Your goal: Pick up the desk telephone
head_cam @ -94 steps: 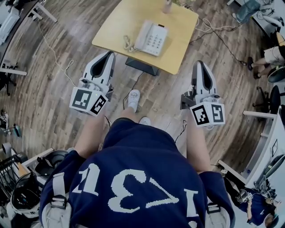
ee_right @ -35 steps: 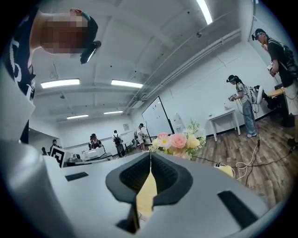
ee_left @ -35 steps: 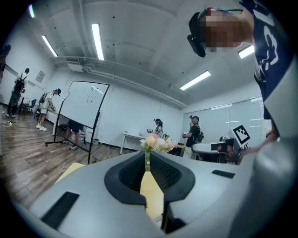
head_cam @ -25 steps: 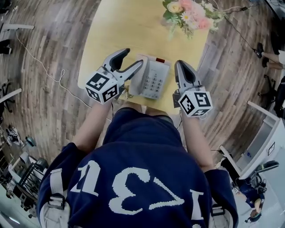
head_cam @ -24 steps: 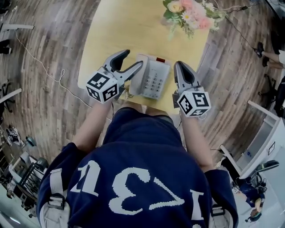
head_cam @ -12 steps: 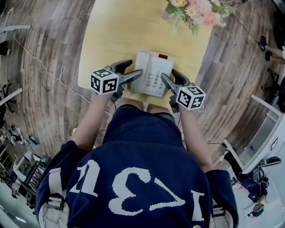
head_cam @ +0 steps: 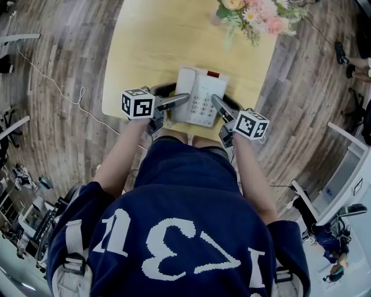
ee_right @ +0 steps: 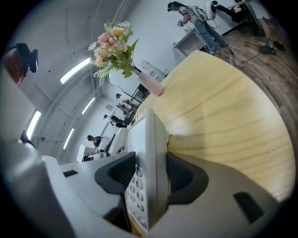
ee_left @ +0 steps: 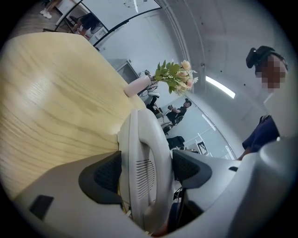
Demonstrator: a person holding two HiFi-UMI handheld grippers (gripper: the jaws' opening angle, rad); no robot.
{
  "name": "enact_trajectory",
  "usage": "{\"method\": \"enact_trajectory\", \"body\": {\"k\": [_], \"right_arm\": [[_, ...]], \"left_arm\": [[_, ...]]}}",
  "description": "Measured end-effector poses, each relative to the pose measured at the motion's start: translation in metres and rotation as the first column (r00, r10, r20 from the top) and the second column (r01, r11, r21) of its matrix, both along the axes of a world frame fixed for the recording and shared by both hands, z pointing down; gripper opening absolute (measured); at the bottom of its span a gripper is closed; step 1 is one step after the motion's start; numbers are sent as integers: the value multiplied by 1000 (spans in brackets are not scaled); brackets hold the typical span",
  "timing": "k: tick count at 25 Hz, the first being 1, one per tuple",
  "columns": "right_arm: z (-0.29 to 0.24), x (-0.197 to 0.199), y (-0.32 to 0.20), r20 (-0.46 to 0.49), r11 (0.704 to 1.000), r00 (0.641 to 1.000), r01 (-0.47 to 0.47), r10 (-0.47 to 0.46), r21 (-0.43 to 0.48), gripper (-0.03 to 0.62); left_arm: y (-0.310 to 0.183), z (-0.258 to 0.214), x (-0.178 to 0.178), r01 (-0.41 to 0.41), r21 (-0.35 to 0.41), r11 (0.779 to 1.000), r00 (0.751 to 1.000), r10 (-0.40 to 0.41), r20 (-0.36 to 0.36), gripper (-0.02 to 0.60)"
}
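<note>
The white desk telephone (head_cam: 200,96) lies near the front edge of the yellow table (head_cam: 156,40), keypad up and handset on its left. My left gripper (head_cam: 176,94) straddles the handset side (ee_left: 146,158). Its jaws are opening: one pad (ee_left: 108,174) lies against the phone and the other (ee_left: 187,167) stands a sliver off. My right gripper (head_cam: 225,104) straddles the keypad edge (ee_right: 148,148). Its jaws are closing, one pad (ee_right: 123,169) over the keys and one (ee_right: 179,174) under the base with a thin gap. The phone rests on the table.
A vase of pink and white flowers (head_cam: 255,14) stands at the table's far right, behind the phone (ee_right: 114,44). The coiled handset cord (head_cam: 168,119) hangs at the front edge. Wooden floor with cables surrounds the table; people stand in the background.
Both grippers came down and rolled from upright to flat, sliding in around the phone's left and right sides. The right jaws, shut a second ago, spread apart. The phone has not moved.
</note>
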State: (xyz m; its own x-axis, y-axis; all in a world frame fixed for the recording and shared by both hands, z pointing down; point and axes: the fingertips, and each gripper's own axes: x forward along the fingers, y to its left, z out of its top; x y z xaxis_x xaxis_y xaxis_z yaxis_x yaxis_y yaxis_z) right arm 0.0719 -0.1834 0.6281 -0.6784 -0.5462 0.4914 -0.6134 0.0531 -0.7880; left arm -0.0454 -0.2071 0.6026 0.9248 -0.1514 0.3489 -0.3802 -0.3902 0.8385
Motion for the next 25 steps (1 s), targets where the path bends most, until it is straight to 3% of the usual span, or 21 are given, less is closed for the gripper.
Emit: {"method": "enact_trajectory", "body": {"k": [7, 15, 19, 25], "right_arm": [[-6, 4, -2, -29, 999, 999, -22, 23, 27, 207], [-69, 6, -30, -45, 979, 998, -39, 48, 200, 206], [-115, 9, -46, -46, 948, 997, -51, 69, 314, 204], [-184, 14, -60, -35, 882, 995, -63, 89, 468, 204]], "left_arm": [[-2, -6, 1, 37, 31, 999, 997, -40, 72, 310], [-27, -71, 3, 47, 221, 974, 995, -65, 77, 301], [-42, -120, 5, 51, 355, 934, 996, -76, 57, 298], [-53, -194, 10, 41, 540, 841, 997, -71, 36, 296]]}}
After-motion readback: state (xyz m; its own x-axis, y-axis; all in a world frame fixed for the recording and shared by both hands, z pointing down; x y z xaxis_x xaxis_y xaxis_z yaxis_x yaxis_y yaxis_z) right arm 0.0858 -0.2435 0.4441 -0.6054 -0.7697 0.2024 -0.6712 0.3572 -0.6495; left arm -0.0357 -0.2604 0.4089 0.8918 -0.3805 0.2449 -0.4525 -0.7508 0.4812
